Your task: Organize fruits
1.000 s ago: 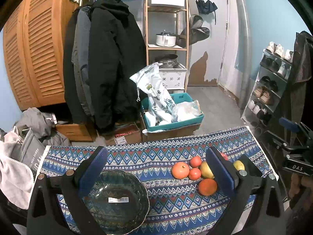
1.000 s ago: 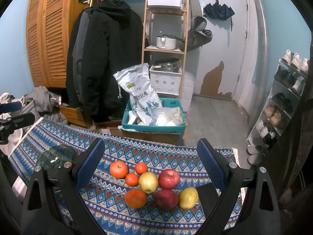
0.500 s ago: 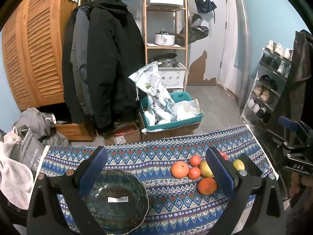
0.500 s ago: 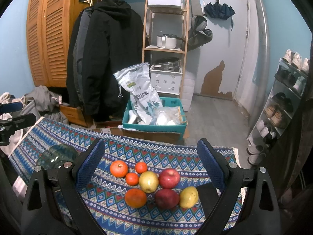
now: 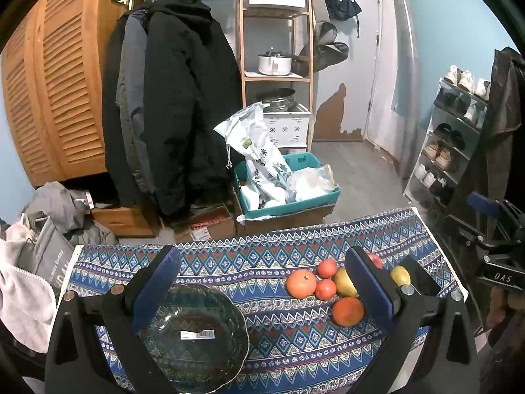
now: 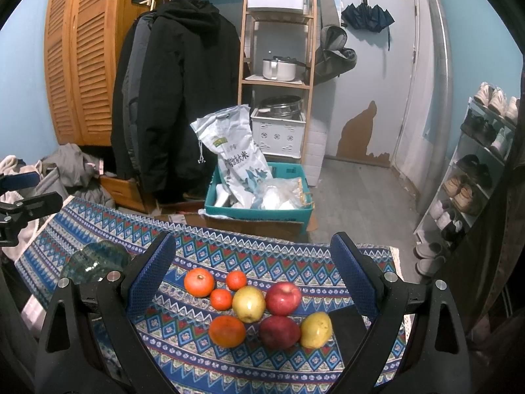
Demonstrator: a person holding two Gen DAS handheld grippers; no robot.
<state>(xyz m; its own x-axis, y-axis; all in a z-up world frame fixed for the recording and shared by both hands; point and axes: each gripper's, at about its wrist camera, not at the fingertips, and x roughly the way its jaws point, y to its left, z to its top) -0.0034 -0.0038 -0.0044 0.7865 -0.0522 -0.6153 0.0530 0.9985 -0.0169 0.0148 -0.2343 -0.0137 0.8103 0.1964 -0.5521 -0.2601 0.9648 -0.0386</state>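
Observation:
Several fruits lie in a cluster on the patterned cloth: a large orange fruit (image 6: 199, 282), two small tangerines (image 6: 236, 280), an orange (image 6: 227, 331), a yellow apple (image 6: 248, 303), two red apples (image 6: 283, 298) and a yellow pear (image 6: 316, 329). My right gripper (image 6: 252, 274) is open and empty, above and around the cluster. A dark glass bowl (image 5: 193, 335) with a barcode sticker sits at the left. My left gripper (image 5: 262, 284) is open and empty above it. The fruits (image 5: 302, 283) lie to its right.
The table with the blue patterned cloth (image 5: 262, 256) ends just beyond the fruits. Behind it on the floor stand a teal crate with bags (image 6: 259, 197), cardboard boxes, hanging coats (image 5: 177, 115), a wooden shelf and a shoe rack (image 6: 475, 170) at the right.
Both views have shifted very slightly. The fruits and bowl have not moved, and both grippers stay open.

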